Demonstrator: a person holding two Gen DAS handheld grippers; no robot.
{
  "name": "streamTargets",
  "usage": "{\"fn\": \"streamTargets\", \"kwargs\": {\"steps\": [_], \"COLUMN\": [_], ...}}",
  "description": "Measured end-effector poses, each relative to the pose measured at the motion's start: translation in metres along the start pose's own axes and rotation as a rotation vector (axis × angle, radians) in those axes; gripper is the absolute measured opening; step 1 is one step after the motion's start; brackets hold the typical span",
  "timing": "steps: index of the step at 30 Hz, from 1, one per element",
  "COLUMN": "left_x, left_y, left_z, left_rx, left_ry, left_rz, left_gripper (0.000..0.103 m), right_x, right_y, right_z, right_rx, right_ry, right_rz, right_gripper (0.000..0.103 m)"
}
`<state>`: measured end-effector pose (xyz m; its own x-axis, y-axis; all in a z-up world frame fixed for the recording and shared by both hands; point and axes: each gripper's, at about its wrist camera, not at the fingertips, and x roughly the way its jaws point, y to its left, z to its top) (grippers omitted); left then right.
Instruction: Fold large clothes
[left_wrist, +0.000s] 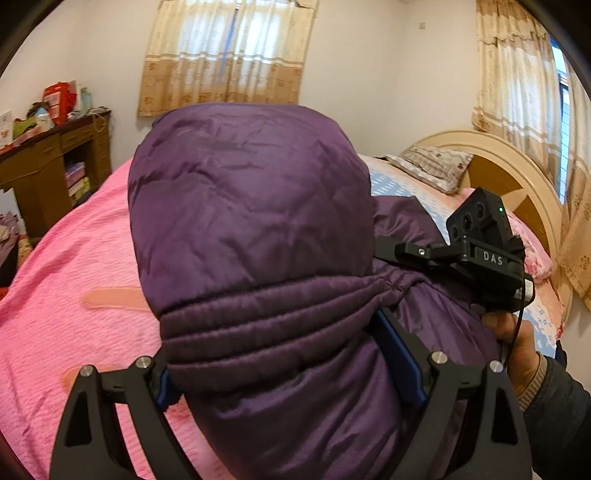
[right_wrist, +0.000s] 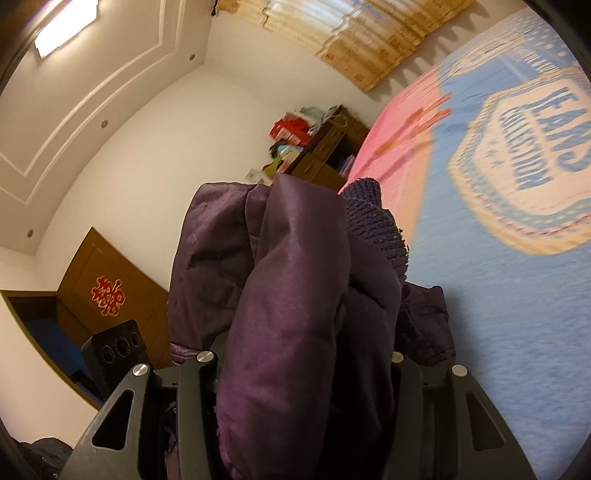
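Observation:
A large purple padded jacket (left_wrist: 251, 229) bulges up over the bed. My left gripper (left_wrist: 291, 373) is shut on a thick bunch of it near the ribbed hem, the cloth filling the gap between the blue pads (left_wrist: 397, 354). My right gripper shows in the left wrist view (left_wrist: 384, 251), pressed into the jacket at the right. In the right wrist view the right gripper (right_wrist: 303, 354) is shut on a thick fold of the jacket (right_wrist: 288, 295); a knitted purple cuff (right_wrist: 373, 221) sticks out beyond. The view is tilted sideways.
The bed has a pink cover (left_wrist: 62, 295) and a blue printed sheet (right_wrist: 498, 258). A pillow (left_wrist: 432, 166) lies by the cream headboard (left_wrist: 517, 184). A brown cluttered desk (left_wrist: 48, 166) stands at the left. Curtains (left_wrist: 225, 55) hang behind.

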<state>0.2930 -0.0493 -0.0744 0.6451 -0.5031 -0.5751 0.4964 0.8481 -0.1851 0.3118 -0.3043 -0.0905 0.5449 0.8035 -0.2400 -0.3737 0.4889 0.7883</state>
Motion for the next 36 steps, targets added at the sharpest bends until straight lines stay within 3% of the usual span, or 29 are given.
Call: {"fn": "streamTargets", "kwargs": {"steps": [22, 36], "left_x": [-0.053, -0.067], "left_y": [0.077, 0.13], "left_z": [-0.022, -0.049], "left_rx": [-0.147, -0.272], "left_ry": [-0.057, -0.049], "left_rz": [0.22, 0.25], "left_gripper": [0.092, 0.092], "right_x": [0.174, 0.26], "right_y": [0.074, 0.092], "right_z": [-0.01, -0.018], "right_rx": [-0.064, -0.064], "right_ry": [0.228, 0.35], "right_rz": [0.148, 0.16], "right_gripper": [0.049, 0.049]}}
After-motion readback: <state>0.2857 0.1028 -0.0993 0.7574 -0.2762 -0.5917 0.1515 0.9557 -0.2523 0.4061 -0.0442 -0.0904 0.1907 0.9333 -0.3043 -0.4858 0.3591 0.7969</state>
